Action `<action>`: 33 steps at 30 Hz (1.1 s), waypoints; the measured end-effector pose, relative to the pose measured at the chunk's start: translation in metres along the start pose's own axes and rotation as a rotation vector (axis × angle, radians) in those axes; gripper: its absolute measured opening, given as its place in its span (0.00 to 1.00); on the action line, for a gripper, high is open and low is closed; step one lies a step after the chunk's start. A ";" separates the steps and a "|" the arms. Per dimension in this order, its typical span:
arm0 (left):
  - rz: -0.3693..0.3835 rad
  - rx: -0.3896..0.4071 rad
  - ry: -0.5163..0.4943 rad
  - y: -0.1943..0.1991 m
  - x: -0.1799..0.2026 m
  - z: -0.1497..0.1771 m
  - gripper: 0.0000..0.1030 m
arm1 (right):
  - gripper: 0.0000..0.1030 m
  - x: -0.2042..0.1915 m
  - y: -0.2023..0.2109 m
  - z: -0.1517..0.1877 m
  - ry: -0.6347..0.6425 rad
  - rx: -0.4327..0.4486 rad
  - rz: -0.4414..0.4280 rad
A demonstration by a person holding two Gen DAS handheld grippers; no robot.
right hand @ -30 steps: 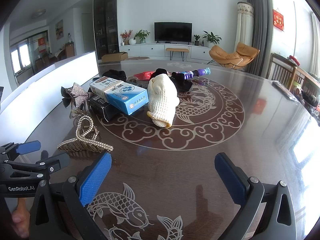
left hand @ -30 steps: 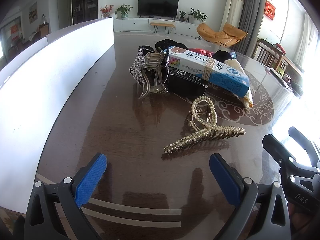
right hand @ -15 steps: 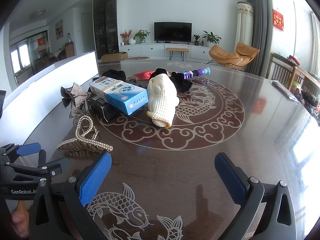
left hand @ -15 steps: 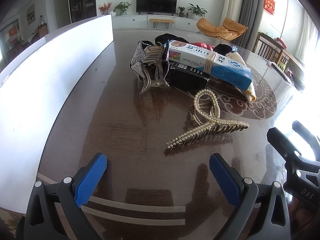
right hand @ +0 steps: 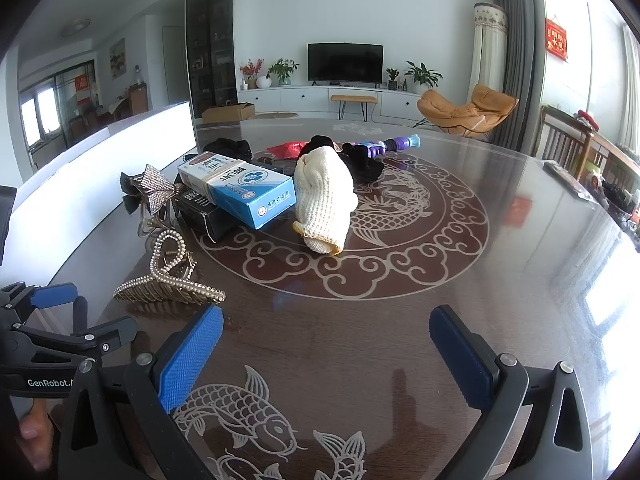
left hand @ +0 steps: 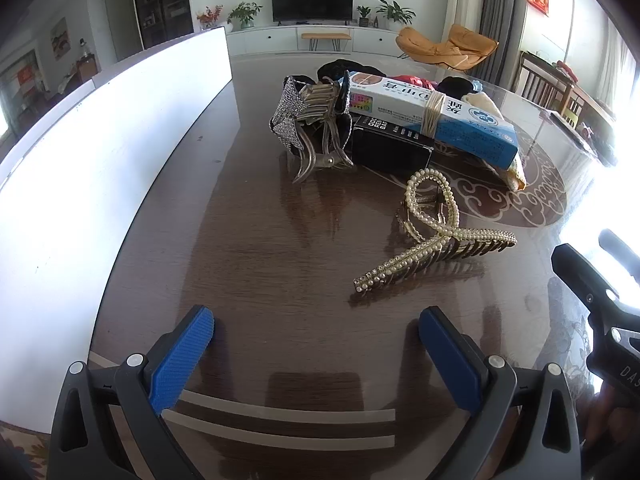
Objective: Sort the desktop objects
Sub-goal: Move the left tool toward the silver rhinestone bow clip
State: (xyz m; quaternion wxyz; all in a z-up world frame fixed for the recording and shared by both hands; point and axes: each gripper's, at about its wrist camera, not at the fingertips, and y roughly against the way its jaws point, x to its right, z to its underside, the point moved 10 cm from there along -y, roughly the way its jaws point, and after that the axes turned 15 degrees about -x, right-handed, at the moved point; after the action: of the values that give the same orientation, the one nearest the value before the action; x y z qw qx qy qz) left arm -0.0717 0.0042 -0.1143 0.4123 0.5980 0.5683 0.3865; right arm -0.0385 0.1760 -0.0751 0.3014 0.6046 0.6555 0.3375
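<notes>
A pearl hair claw (left hand: 434, 235) lies on the dark wooden table, just ahead and right of my open, empty left gripper (left hand: 316, 334); it also shows in the right wrist view (right hand: 170, 276). Behind it a rhinestone bow clip (left hand: 310, 124) leans on a black box (left hand: 390, 146). A blue-and-white carton (left hand: 432, 118) lies across the box. A cream knitted glove (right hand: 324, 198) lies beside the carton. My right gripper (right hand: 326, 334) is open and empty, well short of the glove.
A white panel (left hand: 100, 152) runs along the table's left side. Black fabric items, a red item (right hand: 286, 149) and a purple toy (right hand: 386, 145) lie behind the glove. A remote (right hand: 568, 178) lies at the table's right edge.
The left gripper has moved forward toward the pearl hair claw and the pile. The right gripper has stayed almost still. Both stay open.
</notes>
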 end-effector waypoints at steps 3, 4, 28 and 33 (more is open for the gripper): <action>0.002 0.002 -0.003 0.000 -0.001 0.000 1.00 | 1.00 0.000 0.000 0.001 0.000 -0.002 0.001; 0.002 0.002 -0.003 0.000 -0.002 0.000 1.00 | 1.00 0.001 -0.001 0.001 0.000 -0.003 0.002; 0.002 0.003 -0.003 0.001 -0.002 0.000 1.00 | 1.00 0.000 -0.004 -0.001 0.000 -0.013 0.007; 0.002 0.004 -0.003 0.001 -0.002 0.000 1.00 | 1.00 0.000 -0.003 -0.001 0.001 -0.013 0.007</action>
State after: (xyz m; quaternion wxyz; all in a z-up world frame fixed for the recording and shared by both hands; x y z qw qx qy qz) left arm -0.0711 0.0017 -0.1133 0.4117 0.5999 0.5679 0.3849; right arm -0.0416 0.1754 -0.0772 0.3040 0.6047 0.6514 0.3429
